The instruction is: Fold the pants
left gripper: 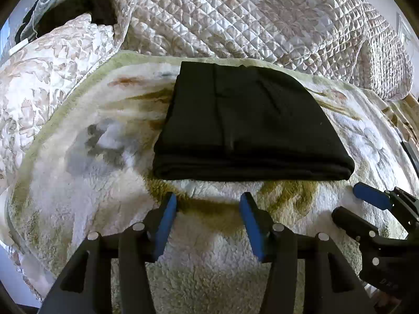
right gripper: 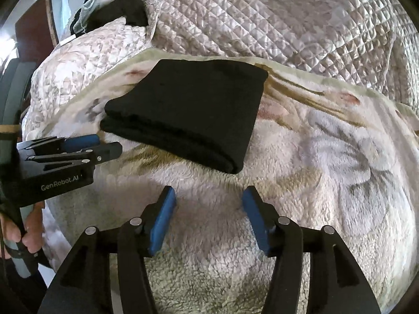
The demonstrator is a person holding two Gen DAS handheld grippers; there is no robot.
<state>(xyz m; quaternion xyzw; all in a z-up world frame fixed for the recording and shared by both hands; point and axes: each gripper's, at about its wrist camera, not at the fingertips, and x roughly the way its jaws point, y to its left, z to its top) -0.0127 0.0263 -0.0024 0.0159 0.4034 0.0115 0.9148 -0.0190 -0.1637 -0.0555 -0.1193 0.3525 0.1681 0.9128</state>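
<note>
The black pants lie folded into a thick, flat rectangle on a fleece blanket. They also show in the right wrist view, left of centre. My left gripper is open and empty, a short way in front of the pants' near folded edge. My right gripper is open and empty, just in front of the pants' near right corner. The right gripper also shows at the right edge of the left wrist view, and the left gripper at the left of the right wrist view.
A quilted bedspread is bunched up behind the blanket. A floral duvet lies at the left. Dark clothing is piled at the far left corner. A person's hand holds the left gripper's handle.
</note>
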